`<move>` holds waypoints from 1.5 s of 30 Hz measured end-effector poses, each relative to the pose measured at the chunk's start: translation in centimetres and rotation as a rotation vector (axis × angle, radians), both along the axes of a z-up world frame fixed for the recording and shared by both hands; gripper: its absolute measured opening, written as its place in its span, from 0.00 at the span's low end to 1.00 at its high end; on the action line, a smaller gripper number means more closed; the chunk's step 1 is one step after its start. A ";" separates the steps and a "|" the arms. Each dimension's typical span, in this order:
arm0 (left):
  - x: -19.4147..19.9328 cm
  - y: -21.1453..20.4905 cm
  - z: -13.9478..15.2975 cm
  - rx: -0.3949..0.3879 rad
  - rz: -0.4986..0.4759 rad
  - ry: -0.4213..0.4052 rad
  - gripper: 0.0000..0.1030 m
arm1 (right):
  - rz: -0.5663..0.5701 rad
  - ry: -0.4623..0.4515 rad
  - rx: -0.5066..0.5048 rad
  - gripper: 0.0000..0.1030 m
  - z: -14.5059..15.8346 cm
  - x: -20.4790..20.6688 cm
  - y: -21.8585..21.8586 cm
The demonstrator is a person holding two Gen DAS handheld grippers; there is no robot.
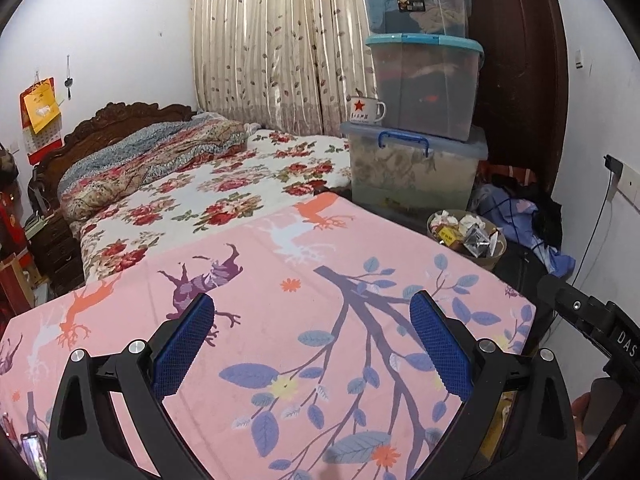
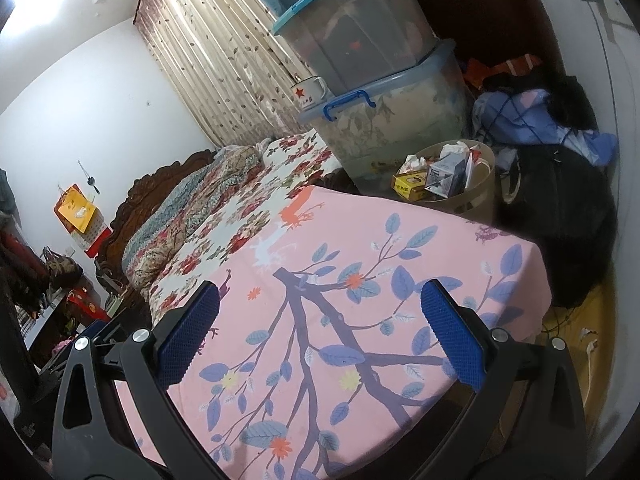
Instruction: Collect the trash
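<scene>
A round beige trash bin (image 1: 496, 258) full of crumpled paper and small boxes (image 1: 466, 232) stands on the floor past the far right corner of the pink table cover (image 1: 280, 320). In the right wrist view the bin (image 2: 478, 200) holds a yellow box (image 2: 408, 185) and a grey carton (image 2: 442, 178). My left gripper (image 1: 314, 332) is open and empty above the pink cover. My right gripper (image 2: 320, 320) is open and empty above the same cover. I see no loose trash on the cover.
A bed with a floral blanket (image 1: 224, 184) lies left of the table. Three stacked plastic storage boxes (image 1: 416, 160) with an enamel mug (image 1: 366, 110) stand behind the bin. Clothes and a dark bag (image 2: 560, 184) lie at right. Small scraps (image 2: 588, 338) lie on the yellow floor.
</scene>
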State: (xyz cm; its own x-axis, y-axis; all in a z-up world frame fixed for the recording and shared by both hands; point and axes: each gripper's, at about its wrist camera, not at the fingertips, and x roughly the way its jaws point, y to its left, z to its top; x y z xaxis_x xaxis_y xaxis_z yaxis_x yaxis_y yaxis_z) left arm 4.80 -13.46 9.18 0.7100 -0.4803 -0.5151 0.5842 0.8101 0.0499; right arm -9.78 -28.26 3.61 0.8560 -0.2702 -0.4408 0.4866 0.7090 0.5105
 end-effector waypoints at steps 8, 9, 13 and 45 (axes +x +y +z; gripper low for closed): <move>-0.4 -0.5 -0.1 0.034 0.031 -0.046 0.92 | -0.002 -0.003 0.002 0.97 -0.1 -0.1 0.0; -0.4 -0.6 -0.2 0.038 0.033 -0.051 0.92 | 0.000 -0.001 0.006 0.97 -0.2 0.0 0.0; -0.2 -0.6 -0.2 0.039 0.030 -0.041 0.92 | 0.001 0.003 0.009 0.97 -0.2 0.1 -0.1; 0.2 -0.4 -0.1 0.083 0.060 -0.068 0.92 | 0.022 -0.001 -0.025 0.97 0.3 0.4 0.5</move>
